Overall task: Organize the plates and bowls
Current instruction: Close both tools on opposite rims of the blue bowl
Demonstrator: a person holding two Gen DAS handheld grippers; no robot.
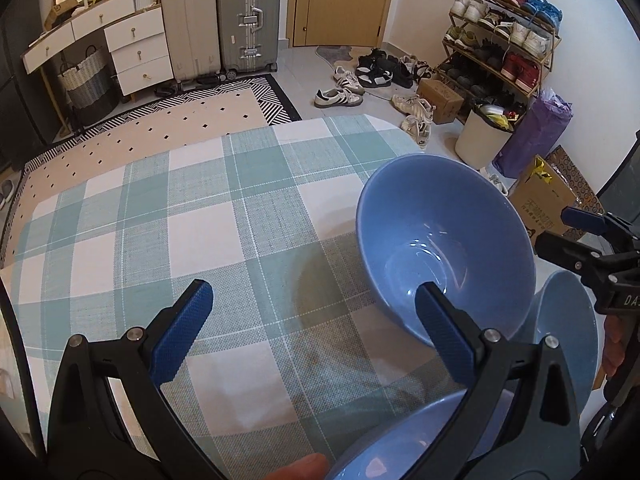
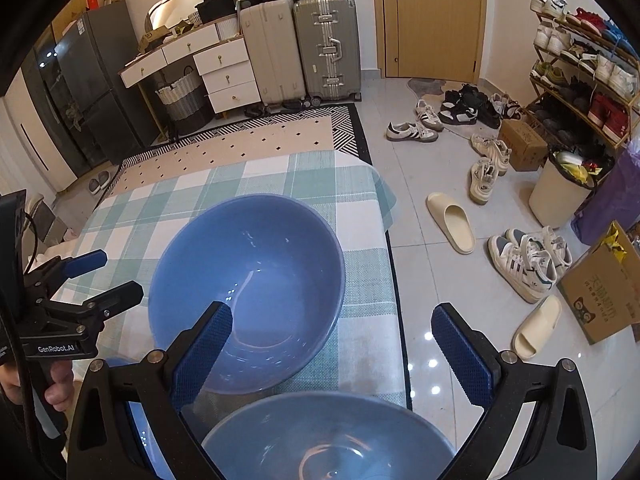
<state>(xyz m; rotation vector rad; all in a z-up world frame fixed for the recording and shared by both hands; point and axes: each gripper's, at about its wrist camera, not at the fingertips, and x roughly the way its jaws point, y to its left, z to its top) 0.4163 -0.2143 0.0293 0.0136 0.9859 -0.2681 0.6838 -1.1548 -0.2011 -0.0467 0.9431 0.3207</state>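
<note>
Checked cloth [image 1: 200,216] covers the table (rug [image 2: 248,140] and shoes [image 2: 412,130] beyond).

Bright, sharp, fisheye-warped edges, floor glare

Blue bowls [image 2: 246,272] sit on a teal-and-white checked tablecloth [image 1: 192,216]; the rug [image 2: 256,136] is beige, black-dotted, with a black-and-white striped border.
</note>
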